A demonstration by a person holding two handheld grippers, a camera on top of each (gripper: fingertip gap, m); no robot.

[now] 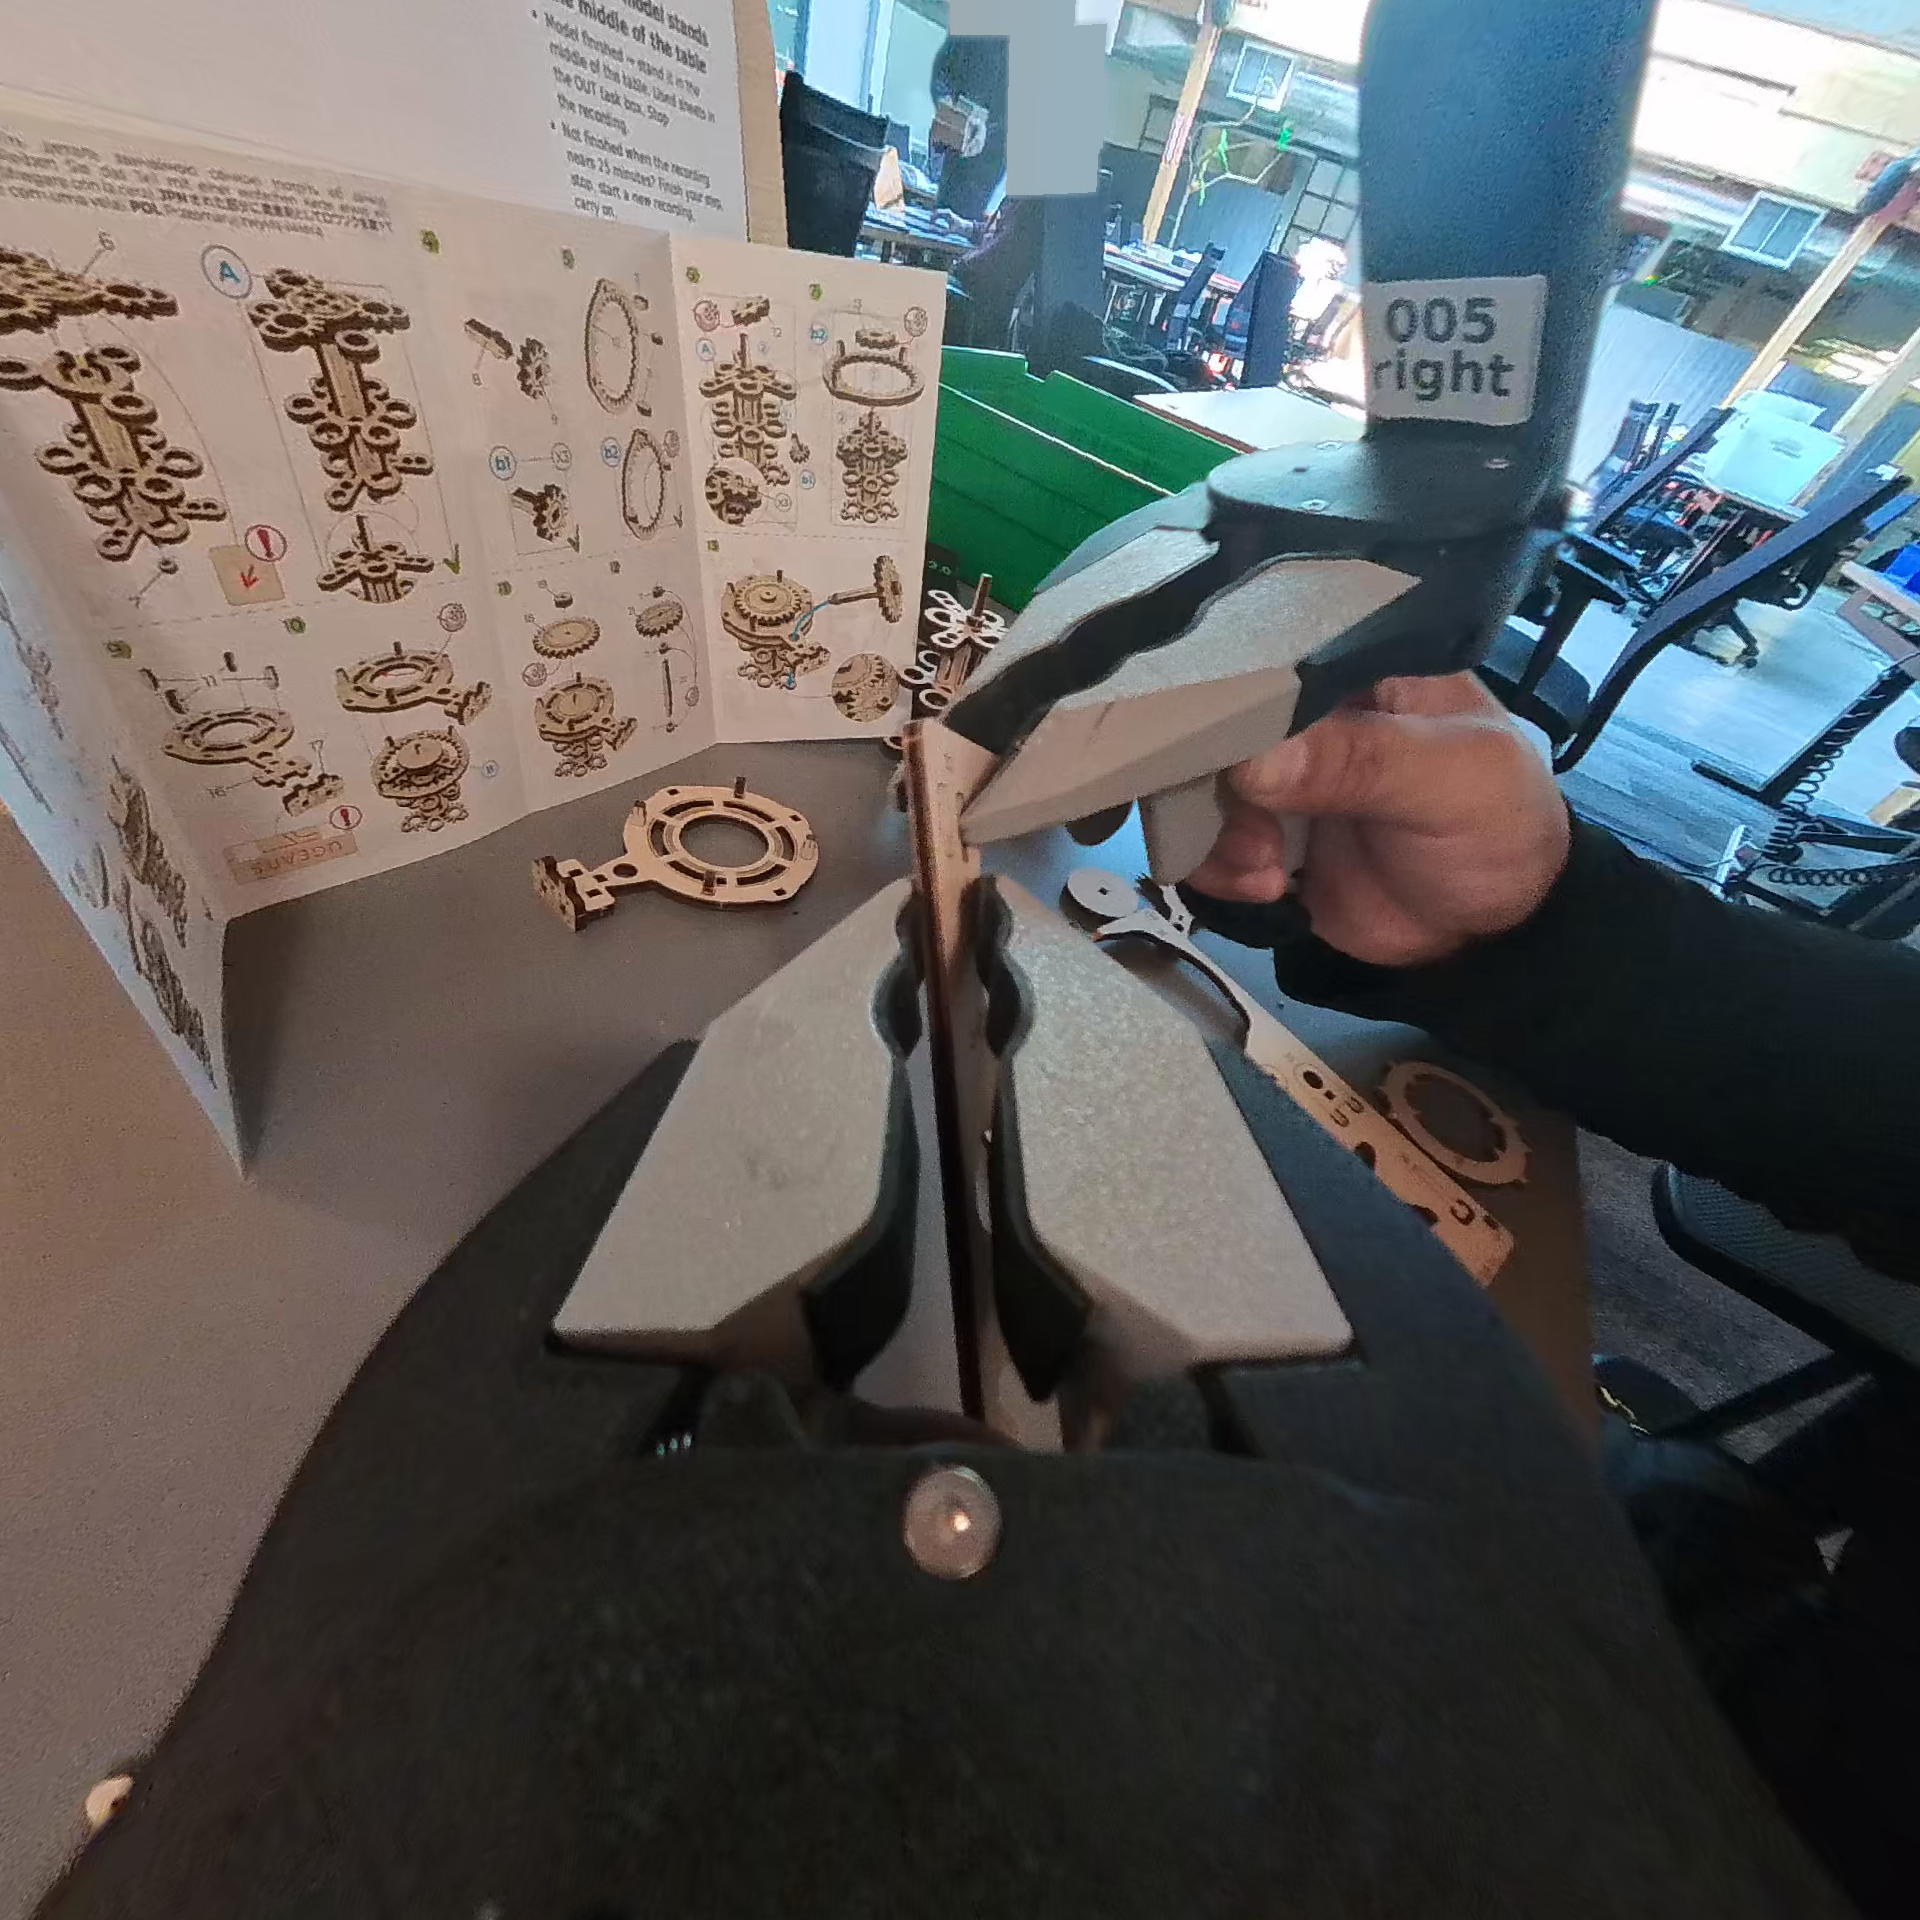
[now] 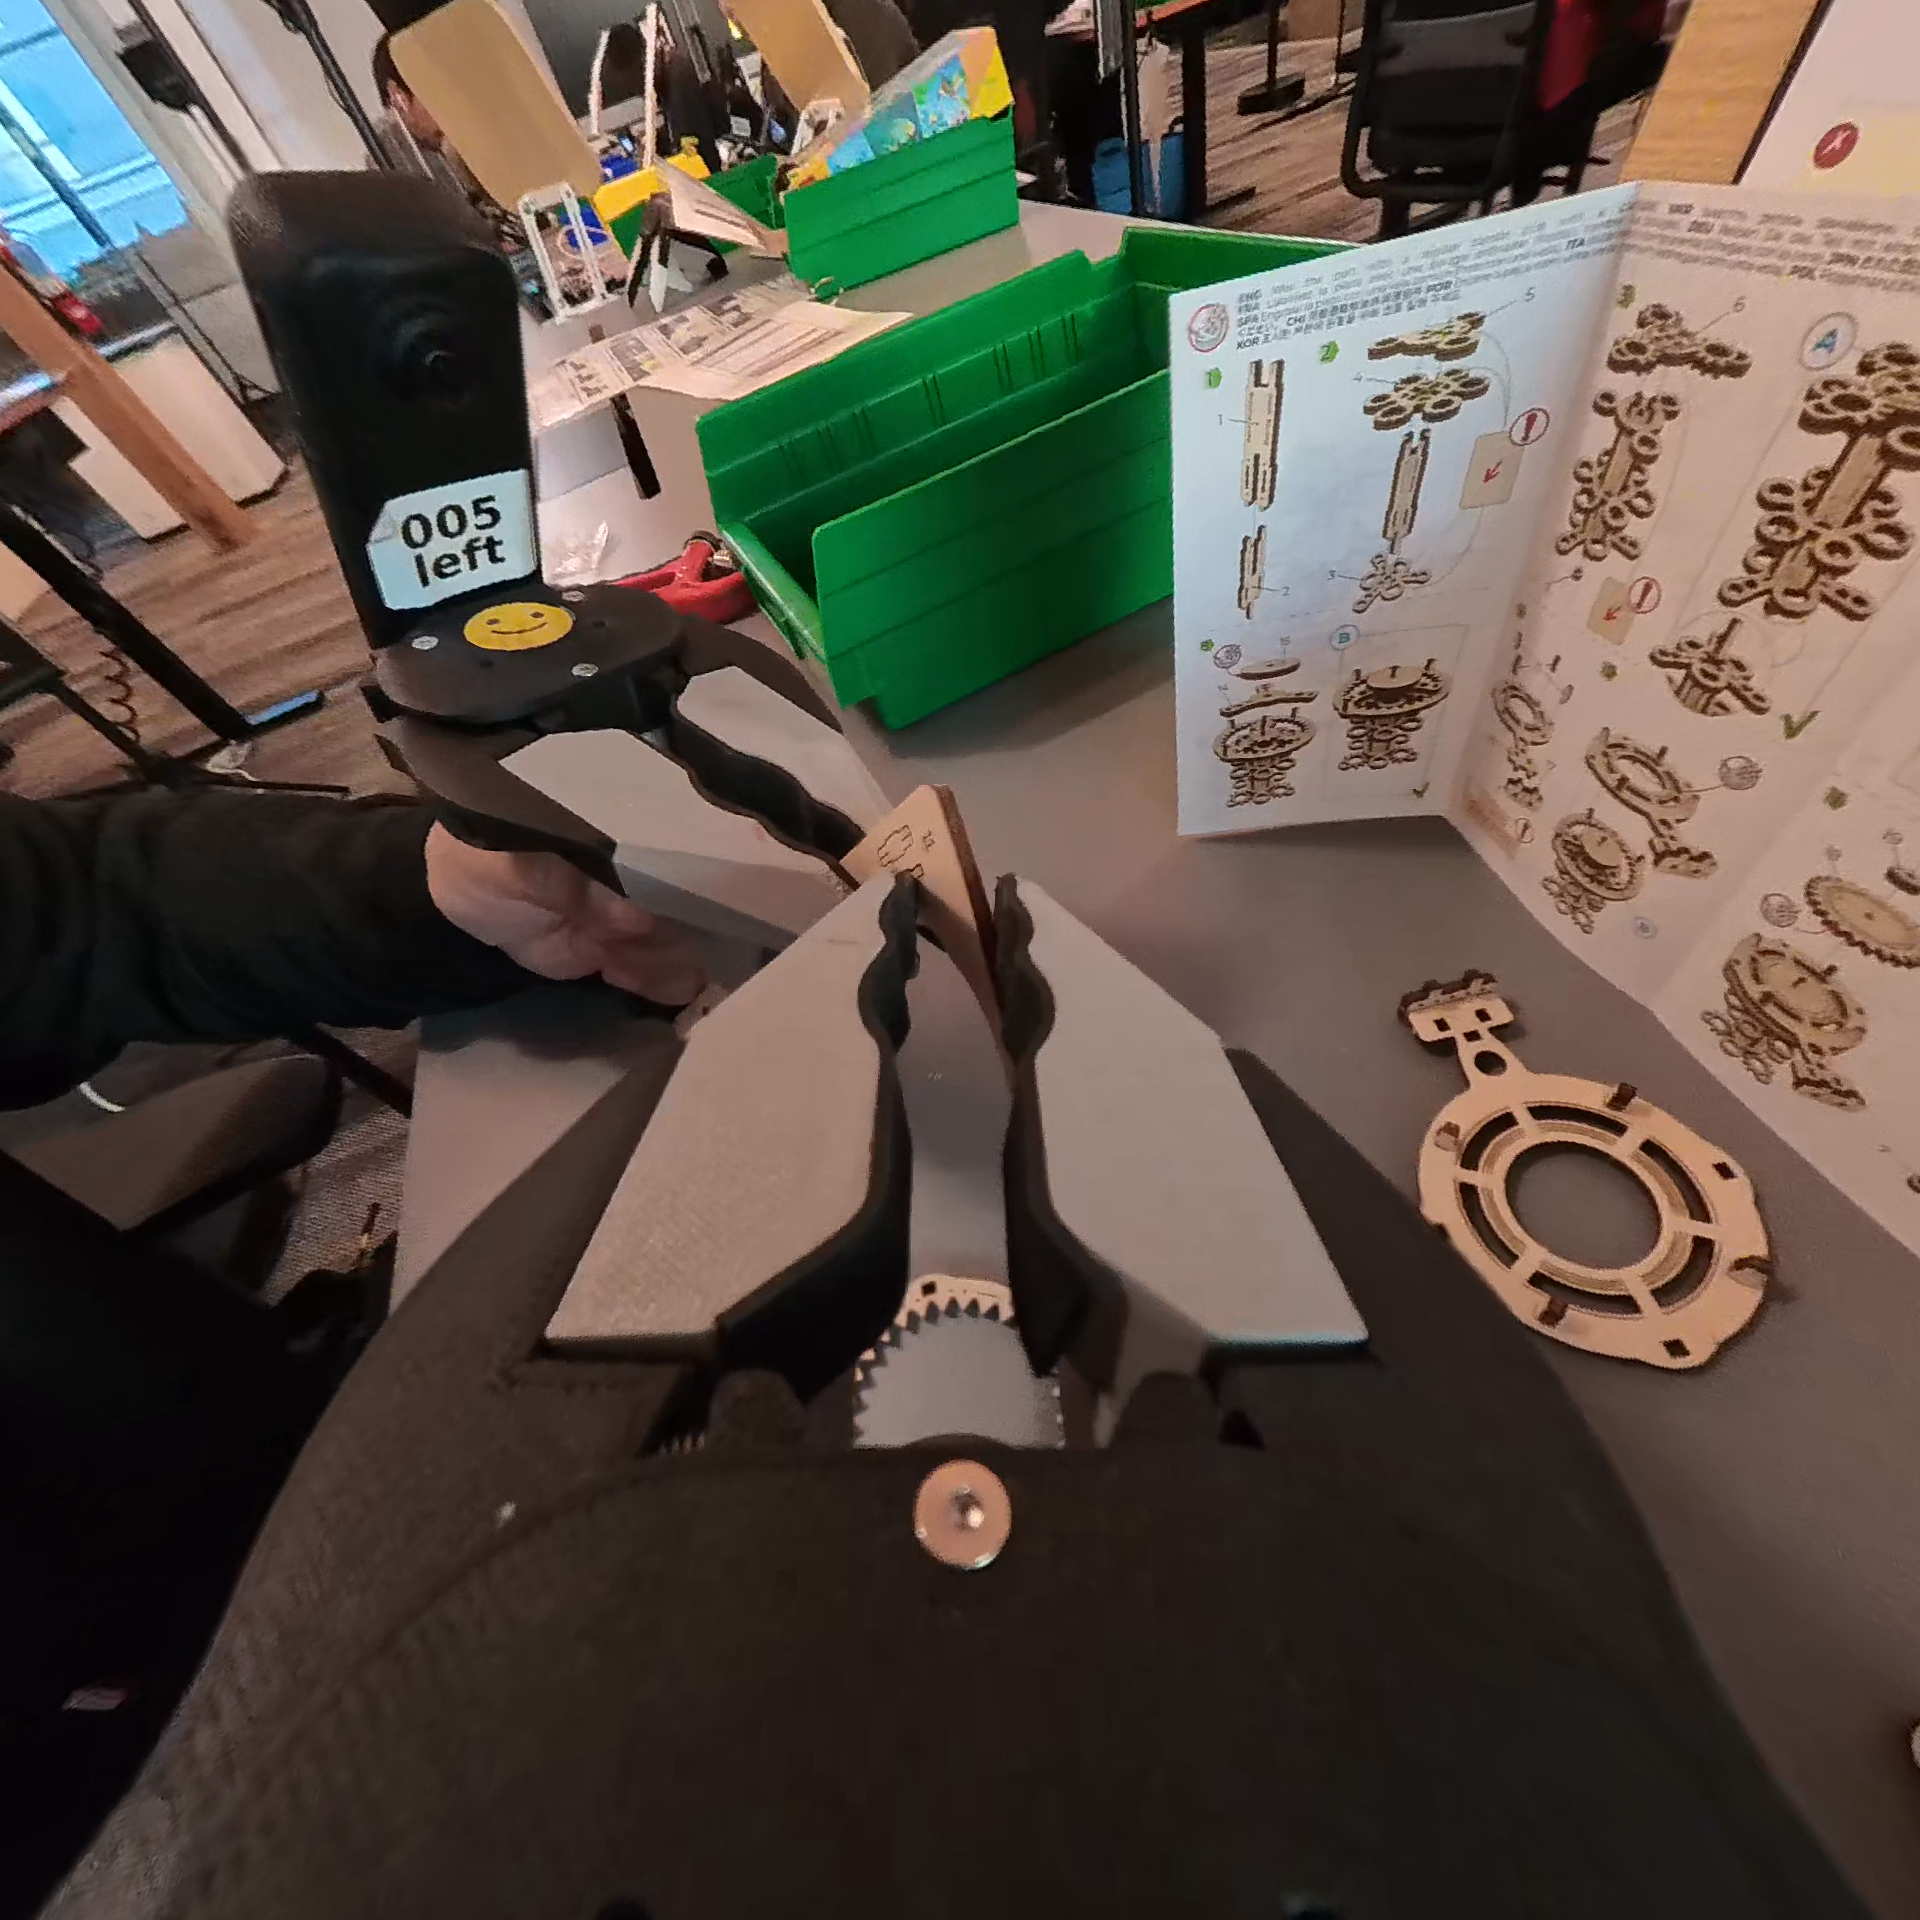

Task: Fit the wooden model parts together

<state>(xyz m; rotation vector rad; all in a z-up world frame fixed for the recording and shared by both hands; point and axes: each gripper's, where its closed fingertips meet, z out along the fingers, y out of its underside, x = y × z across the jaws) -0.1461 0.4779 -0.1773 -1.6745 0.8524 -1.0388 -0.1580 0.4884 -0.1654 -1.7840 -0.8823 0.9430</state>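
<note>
Each hand-held gripper [image 1: 948,914] [image 2: 956,914] has a black body, 2 grey fingers [image 1: 758,1132] with wavy black pads, a silver screw [image 1: 951,1522], and a white label. Sleeves [image 2: 208,914] are black.

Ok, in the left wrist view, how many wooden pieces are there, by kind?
plywood sheet, held up: 1
ring-shaped base assembly on the table: 1
looped column assembly, far back: 1
punched-out sheet lying flat: 1
notched ring: 1
Total: 5

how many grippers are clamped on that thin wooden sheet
2. The left gripper clamps the wooden sheet edge-on from below; the right gripper pinches its upper end, from the right in the left wrist view.
</note>
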